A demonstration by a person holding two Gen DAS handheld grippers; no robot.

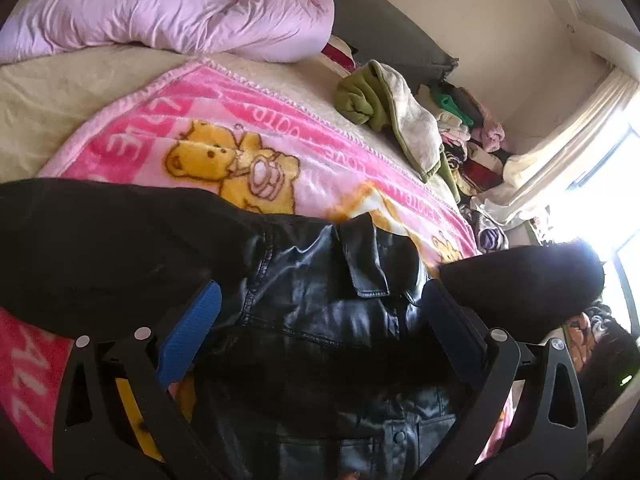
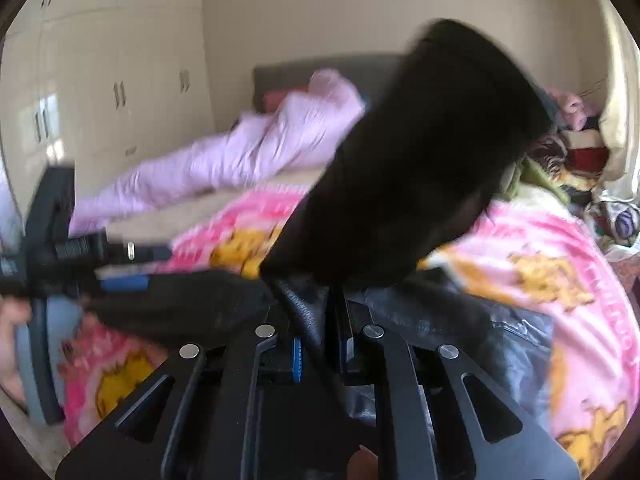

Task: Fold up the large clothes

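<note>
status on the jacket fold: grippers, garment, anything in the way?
Right gripper shut on the black jacket, sleeve lifted. Left gripper open over the jacket. Jacket on pink blanket; nothing blocking.

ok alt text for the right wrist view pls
The right claw is shut on a black jacket sleeve that rises blurred in front of the lens, above a pink bear blanket on the bed.

The bed (image 1: 48, 92) carries a pink bear-print blanket (image 1: 224, 120). On the blanket lies a black leather jacket (image 1: 320, 320). A lilac duvet (image 1: 168, 12) is bunched near the headboard.
</note>
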